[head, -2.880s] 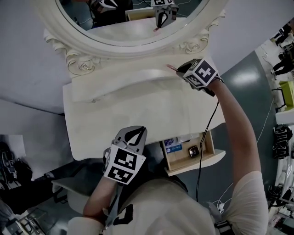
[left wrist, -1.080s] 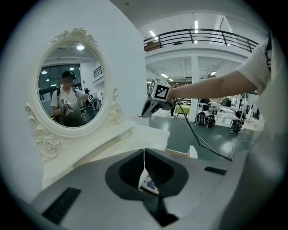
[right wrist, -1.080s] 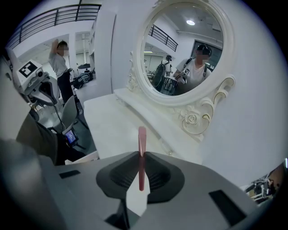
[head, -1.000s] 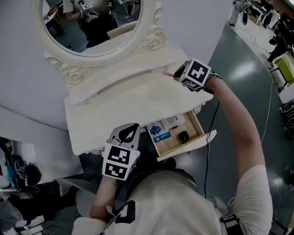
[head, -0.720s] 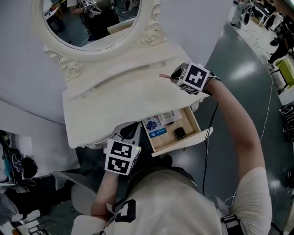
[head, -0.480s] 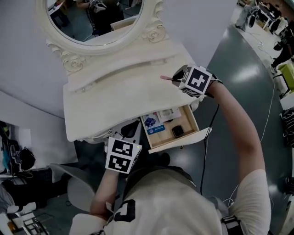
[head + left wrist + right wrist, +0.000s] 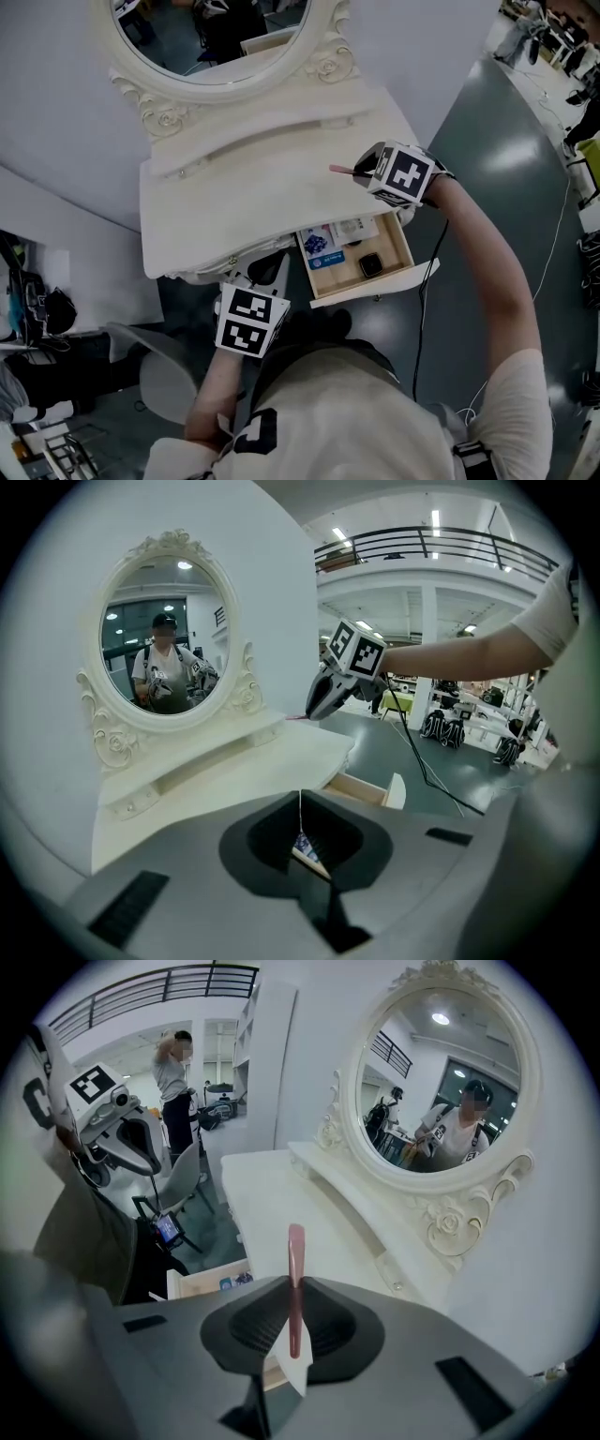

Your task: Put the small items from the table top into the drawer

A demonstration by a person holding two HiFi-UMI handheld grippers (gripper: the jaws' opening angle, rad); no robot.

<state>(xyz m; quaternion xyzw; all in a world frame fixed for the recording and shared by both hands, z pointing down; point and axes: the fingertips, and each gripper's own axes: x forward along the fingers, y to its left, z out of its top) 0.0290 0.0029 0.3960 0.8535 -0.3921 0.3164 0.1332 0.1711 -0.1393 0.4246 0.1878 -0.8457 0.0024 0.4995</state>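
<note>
A thin pink stick [image 7: 339,170] pokes out of my right gripper [image 7: 361,170], which is shut on it above the white table top [image 7: 234,202], just behind the open wooden drawer [image 7: 405,251]. In the right gripper view the stick [image 7: 296,1260] stands upright between the closed jaws [image 7: 294,1330]. A blue patterned pack [image 7: 318,243], a white card [image 7: 354,228] and a small black watch-like item [image 7: 371,265] lie in the drawer. My left gripper [image 7: 266,270] hangs at the table's front edge, left of the drawer, shut and holding nothing.
An oval mirror [image 7: 220,37] in an ornate white frame rises at the table's back above a low shelf [image 7: 253,141]. A grey chair [image 7: 155,370] stands at the lower left. A black cable [image 7: 417,309] trails from the right arm past the drawer front.
My right gripper has carried the pink stick from the table's back shelf toward the front, close to the drawer. The left gripper has sunk a little at the front edge.
</note>
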